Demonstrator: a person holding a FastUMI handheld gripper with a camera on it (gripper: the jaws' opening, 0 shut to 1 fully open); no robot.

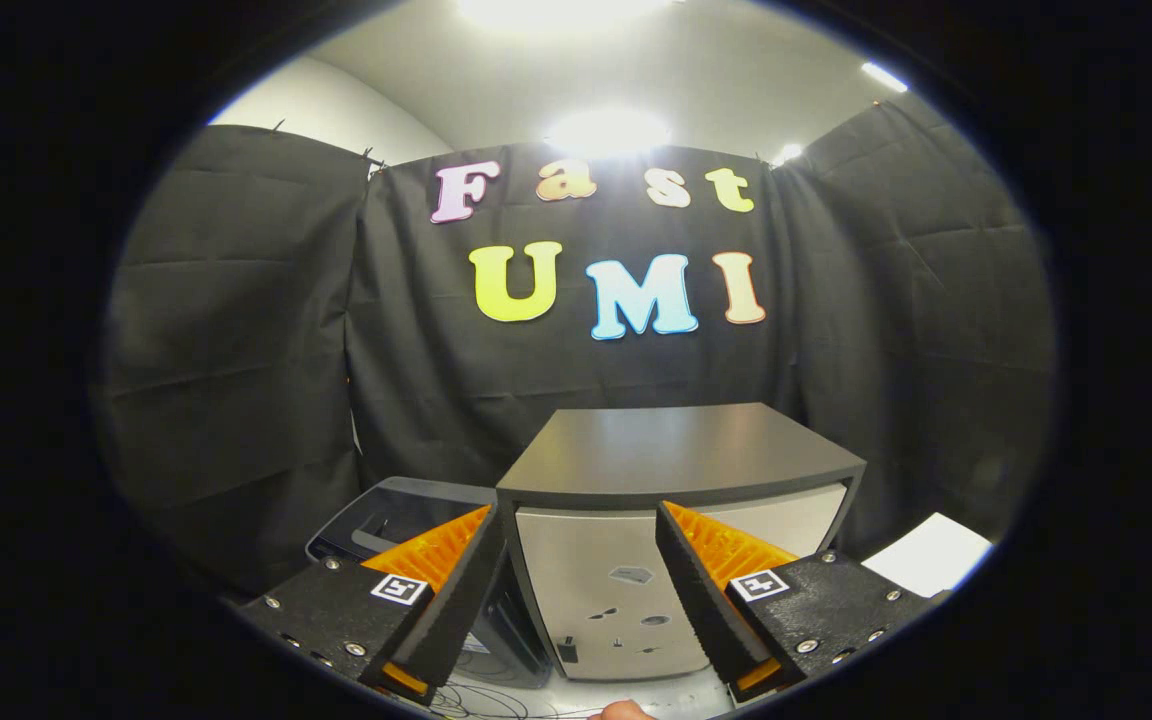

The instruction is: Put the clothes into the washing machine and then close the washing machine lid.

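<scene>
Washing machine (626,590): one boxy unit with a dark flat top and a pale front panel stands just ahead of the gripper (576,570), seen between and beyond its two fingers. The dark top, which looks like the lid, lies flat and closed over the body. The pale front carries a few small dark marks and one small dark fitting low down near its left edge; what they are is too small to tell.

The gripper's two fingers are spread wide apart, with nothing between them. The left finger (436,590) and the right finger (726,590) each carry one small square black-and-white marker on the upper face. The washing machine's front fills the gap between them, but neither finger touches it.

One dark, rounded container or appliance (386,515) sits just beside the washing machine on its left, partly hidden behind the left finger. One white flat sheet (931,555) lies off to the right, beyond the right finger and well apart from the machine.

Some thin cables (496,700) trail across the light surface below the machine's front. One fingertip of a person (624,711) shows at the very bottom, between the two fingers.

Black cloth walls stand behind everything, and three bright ceiling lights glow above.
</scene>
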